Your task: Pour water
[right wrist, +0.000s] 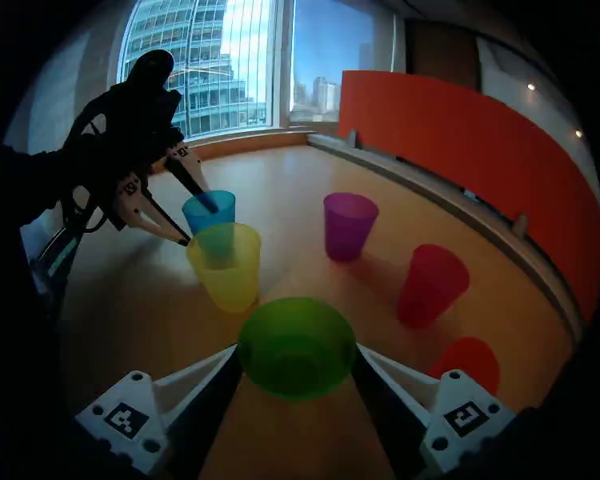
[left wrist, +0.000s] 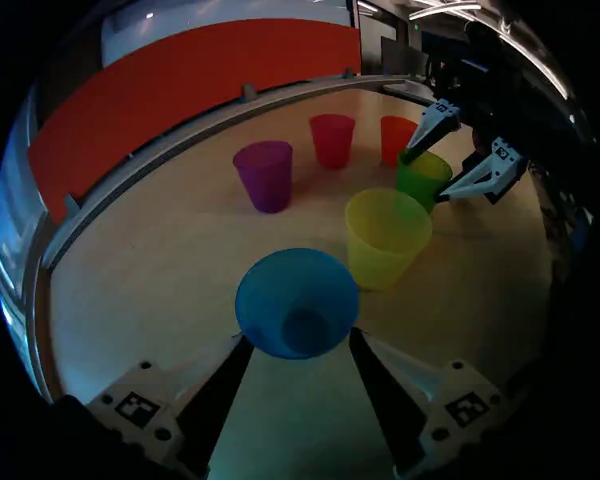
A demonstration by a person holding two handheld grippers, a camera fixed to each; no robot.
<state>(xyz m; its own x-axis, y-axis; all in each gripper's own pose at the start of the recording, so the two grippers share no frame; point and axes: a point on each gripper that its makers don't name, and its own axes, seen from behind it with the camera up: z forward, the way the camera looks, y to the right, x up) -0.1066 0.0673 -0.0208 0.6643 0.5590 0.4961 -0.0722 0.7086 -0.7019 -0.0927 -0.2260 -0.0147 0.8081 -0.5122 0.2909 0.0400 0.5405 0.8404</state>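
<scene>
Pale wood runs across the bench (left wrist: pixel 180 264), with an orange-red partition (left wrist: pixel 180 88) along its far edge and tall windows (right wrist: pixel 212 64) giving onto city towers. Six plastic cups stand on it.

The left claw (left wrist: pixel 298 336) has its fingers apart around the blue cup (left wrist: pixel 297 302), each tip against the wall just under the rim, so it looks clamped on the cup. The right claw (right wrist: pixel 297 348) holds the green cup (right wrist: pixel 296 352) the same way. The yellow cup (left wrist: pixel 388 236) stands between the two, just beside each. The purple cup (left wrist: pixel 264 174), the crimson cup (left wrist: pixel 333 140) and the orange cup (left wrist: pixel 396 136) stand farther back, well apart. I cannot tell whether any cup holds water.

Both holds sit at the fingertips on smooth, tapered, thin plastic. Too much squeeze would probably buckle a wall; too little would let a cup slide down and out once it is lifted or tipped. The yellow cup is close enough that a swing of either claw could knock it over. If one rim is not brought right above the other cup's mouth, the pour would land on the bench.
</scene>
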